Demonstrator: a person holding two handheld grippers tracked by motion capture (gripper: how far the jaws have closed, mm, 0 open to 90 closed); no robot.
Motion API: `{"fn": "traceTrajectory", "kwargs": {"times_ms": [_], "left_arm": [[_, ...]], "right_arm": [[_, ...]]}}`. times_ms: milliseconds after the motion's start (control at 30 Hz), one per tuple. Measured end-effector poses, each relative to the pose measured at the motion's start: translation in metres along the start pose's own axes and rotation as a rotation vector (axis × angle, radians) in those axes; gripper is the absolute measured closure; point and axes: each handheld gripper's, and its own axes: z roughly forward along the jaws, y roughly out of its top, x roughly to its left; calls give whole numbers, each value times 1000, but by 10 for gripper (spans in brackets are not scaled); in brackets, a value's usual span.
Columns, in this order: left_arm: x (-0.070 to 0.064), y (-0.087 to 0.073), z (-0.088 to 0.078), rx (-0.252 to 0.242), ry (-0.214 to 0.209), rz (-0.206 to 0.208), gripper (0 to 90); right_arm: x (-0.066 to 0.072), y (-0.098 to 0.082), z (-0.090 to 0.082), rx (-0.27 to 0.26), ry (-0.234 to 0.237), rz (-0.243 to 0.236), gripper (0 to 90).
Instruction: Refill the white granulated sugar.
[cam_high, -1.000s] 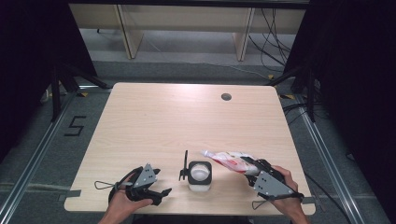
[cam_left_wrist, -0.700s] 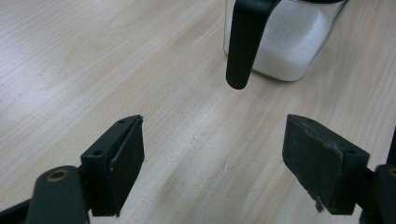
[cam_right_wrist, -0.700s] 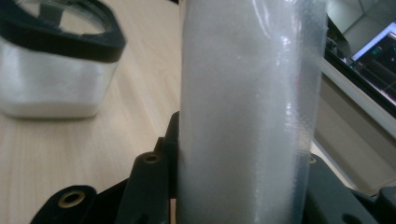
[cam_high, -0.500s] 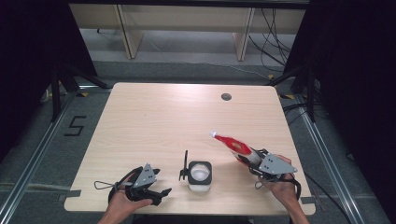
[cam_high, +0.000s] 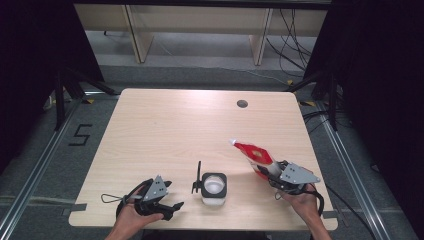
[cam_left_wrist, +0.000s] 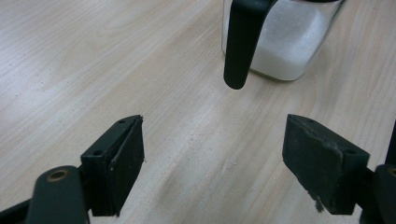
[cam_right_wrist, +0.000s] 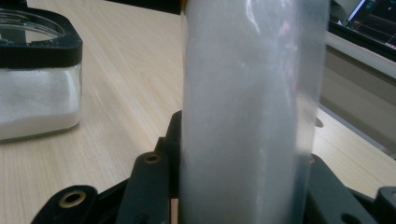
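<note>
A square glass jar (cam_high: 214, 187) with a black rim holds white grains and stands near the table's front edge; a black lid or handle (cam_high: 198, 177) sticks up at its left. The jar (cam_left_wrist: 285, 42) and that black handle (cam_left_wrist: 240, 44) lie just ahead of my left gripper (cam_left_wrist: 215, 154), whose jaws stand wide apart with nothing between them. My left gripper (cam_high: 167, 197) rests low at the front left. My right gripper (cam_high: 272, 172) is shut on a red and white pouch (cam_high: 252, 154) that points up and to the left. Close up, the pouch (cam_right_wrist: 247, 107) looks pale and translucent, with the jar (cam_right_wrist: 37, 74) at left.
The light wooden table (cam_high: 175, 125) has a round cable hole (cam_high: 242, 104) at the back right. Dark floor, rails and cables surround the table; its front edge is close to both hands.
The right hand has swung the pouch from lying nearly level toward the jar to tilting upward, and drawn it to the right. The left gripper has stayed put.
</note>
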Motion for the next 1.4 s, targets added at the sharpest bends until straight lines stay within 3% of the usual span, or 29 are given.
{"fn": "traceTrajectory", "kwargs": {"times_ms": [67,133,167,333,400,500,567,600,700,767,833,900,933,1000,1167,1200,1300,1400], "left_arm": [[0,0,0,4,-2,-2,204],[-1,0,0,-2,2,-4,203],[0,0,0,-1,-1,-4,204],[0,0,0,-10,6,9,204],[0,1,0,-9,6,8,203],[0,0,0,-1,0,-3,204],[0,0,-1,1,0,11,204],[-1,0,0,-9,2,-9,204],[1,1,-1,2,7,27,204],[-1,0,-1,-2,5,-7,204],[-1,0,-1,-1,6,-7,204],[1,1,-2,2,8,19,204],[0,0,-2,5,12,-2,204],[1,1,-3,11,13,4,203],[1,1,-3,11,9,-4,204],[0,1,-2,5,17,-4,204],[0,1,-1,-5,-3,-9,204],[-1,2,-1,-12,-6,-10,204]], "right_arm": [[0,0,0,-2,-24,-23,649],[0,1,-3,23,-12,-46,649],[3,0,-4,29,-17,-19,649],[1,-3,-11,19,-25,1,650],[2,-4,-13,27,-21,43,650],[0,-5,-16,17,-44,39,649],[1,-6,-19,35,-39,70,648],[0,-6,-19,27,-47,57,647],[0,-8,-21,14,-64,74,645],[-1,-8,-25,33,-62,77,642],[-1,-10,-27,46,-71,89,637],[-1,-13,-28,14,-84,96,635],[-1,-13,-29,21,-87,110,634],[0,-14,-31,24,-81,131,630],[1,-14,-34,26,-111,127,578],[3,-14,-35,23,-114,168,550],[4,-15,-41,14,-130,232,427],[5,-17,-52,38,-113,283,386]]}}
